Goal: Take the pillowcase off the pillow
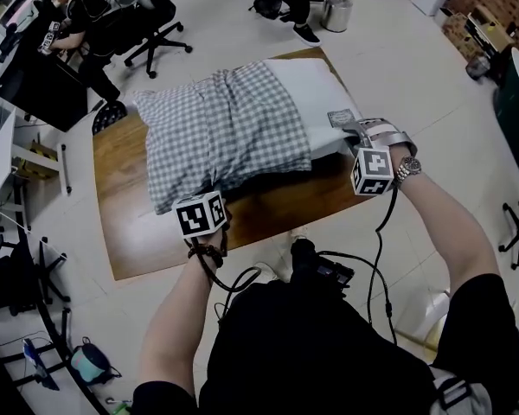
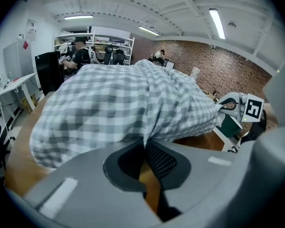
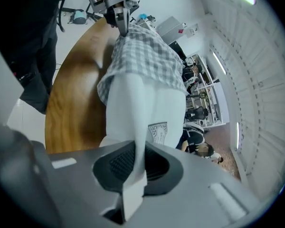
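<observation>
The pillow (image 1: 316, 89) is lying across the wooden counter (image 1: 156, 232), with its bare white end reaching toward the counter's far right corner. The grey-and-white checked pillowcase (image 1: 225, 128) is covering the rest of it, bunching over the pillow's left and middle parts and spreading toward the counter's left edge (the white is showing only at the right end).

The left gripper (image 2: 145, 144) is coming in from the counter's near edge. Its jaws are pressing together on a fold of the pillowcase, and the checked cloth is running down into the thin line where the pads meet.

The right gripper (image 3: 135, 161) is working at the counter's right edge. Its jaws are pinching the pillow's white edge, with a strip of white fabric passing between the pads and hanging out below them. A small printed label (image 3: 157, 132) is sitting on the pillow just beyond that gripper.

Past the counter's far edge, people are sitting on office chairs (image 1: 160, 28).
</observation>
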### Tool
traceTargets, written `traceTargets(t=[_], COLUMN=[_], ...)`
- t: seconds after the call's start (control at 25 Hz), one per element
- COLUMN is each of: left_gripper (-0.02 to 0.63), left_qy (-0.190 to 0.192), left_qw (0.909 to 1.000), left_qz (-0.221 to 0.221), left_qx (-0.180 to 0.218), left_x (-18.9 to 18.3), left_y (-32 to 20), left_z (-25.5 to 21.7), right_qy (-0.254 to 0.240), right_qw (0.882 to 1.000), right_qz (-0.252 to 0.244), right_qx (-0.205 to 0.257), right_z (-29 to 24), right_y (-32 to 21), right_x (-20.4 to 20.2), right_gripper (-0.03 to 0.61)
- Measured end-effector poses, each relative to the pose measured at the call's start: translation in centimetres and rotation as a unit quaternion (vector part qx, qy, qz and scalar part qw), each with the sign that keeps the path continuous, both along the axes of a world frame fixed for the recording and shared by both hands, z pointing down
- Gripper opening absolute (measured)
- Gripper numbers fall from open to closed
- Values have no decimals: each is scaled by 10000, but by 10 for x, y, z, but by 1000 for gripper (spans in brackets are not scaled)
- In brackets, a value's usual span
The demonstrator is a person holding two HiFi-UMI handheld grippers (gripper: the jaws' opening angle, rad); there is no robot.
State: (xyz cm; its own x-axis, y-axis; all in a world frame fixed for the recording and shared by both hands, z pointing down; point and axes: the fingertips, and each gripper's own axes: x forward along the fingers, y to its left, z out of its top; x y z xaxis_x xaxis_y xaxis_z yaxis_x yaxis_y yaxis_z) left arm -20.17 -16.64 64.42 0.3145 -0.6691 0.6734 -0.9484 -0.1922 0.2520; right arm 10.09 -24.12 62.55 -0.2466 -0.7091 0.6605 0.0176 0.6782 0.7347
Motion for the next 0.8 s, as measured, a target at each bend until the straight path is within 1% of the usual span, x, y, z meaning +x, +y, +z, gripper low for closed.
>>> traceTargets(t=[0.24, 0.4, 0.52, 0.64, 0.72, 0.8], left_gripper=[9, 9, 9, 11, 12, 22], left_qy=[241, 260, 230, 182, 245, 376], left_qw=[9976, 9960, 9960, 9970, 9974, 9972], left_qz=[-644, -842, -841, -715, -644, -610], left_qx=[-102, -137, -190, -221, -216, -222], left_x=[-68, -96, -105, -102, -96, -90], left_y=[17, 24, 33, 42, 45, 50], left_z=[4, 4, 7, 6, 2, -2], right_qy=[4, -34, -36, -110, -225, -324], right_qw=[9999, 9996, 9992, 9983, 9974, 9958], right_qz=[167, 232, 283, 385, 424, 435], right_qx=[-25, -133, -270, -415, -537, -742], right_z=[-5, -9, -4, -1, -4, -7], right_y=[7, 11, 23, 35, 40, 45], right_x=[10, 14, 11, 5, 1, -2], right_gripper=[21, 21, 23, 32, 57, 99])
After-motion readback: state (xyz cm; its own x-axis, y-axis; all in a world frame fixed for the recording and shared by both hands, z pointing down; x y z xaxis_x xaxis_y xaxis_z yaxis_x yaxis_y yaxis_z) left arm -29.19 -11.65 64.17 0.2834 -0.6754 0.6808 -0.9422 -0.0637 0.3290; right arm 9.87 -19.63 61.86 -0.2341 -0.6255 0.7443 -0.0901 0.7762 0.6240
